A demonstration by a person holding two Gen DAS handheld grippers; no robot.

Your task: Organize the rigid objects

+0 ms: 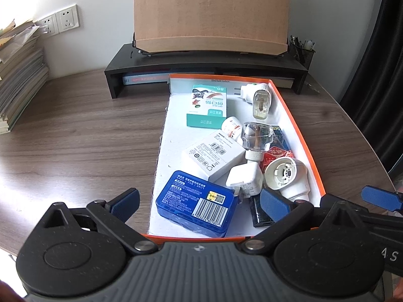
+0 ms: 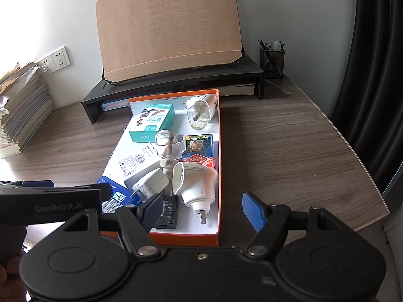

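Clutter is filling the shallow orange-sided cardboard box with a white floor (image 1: 297,115), which is sitting on the brown wood-grain desk (image 1: 75,130) and lying straight ahead of both grippers.

The left gripper (image 1: 199,201) is hovering over the near end of the box with its 2 blue-padded fingers (image 1: 126,200) standing wide apart and gripping nothing. Between them a flat blue plastic case with a barcode label (image 1: 196,201) is lying on the box floor. Just past the right-hand pad, a white square plug adapter (image 1: 245,178) is leaning against a white rectangular carton with printed symbols (image 1: 214,153), and a black rectangular block (image 1: 259,214) is lying partly under that pad.

The right gripper (image 2: 201,212) is also holding its 2 fingers well apart, empty, over the box's near right corner. Between them a white round-bodied plug-in heater unit (image 2: 196,183) is lying with its prong toward the camera. Farther ahead, a clear bottle with a white screw neck (image 2: 170,144) is resting on its side above a red-and-blue patterned flat pack (image 2: 199,148). At the far end of the box a teal-and-white carton of plasters (image 2: 152,123) is sitting beside a second white plug-in unit with a clear bottle attached (image 2: 201,110).

Beyond the box, a black desk riser (image 2: 176,88) is carrying a tilted pale wooden board (image 2: 168,27).
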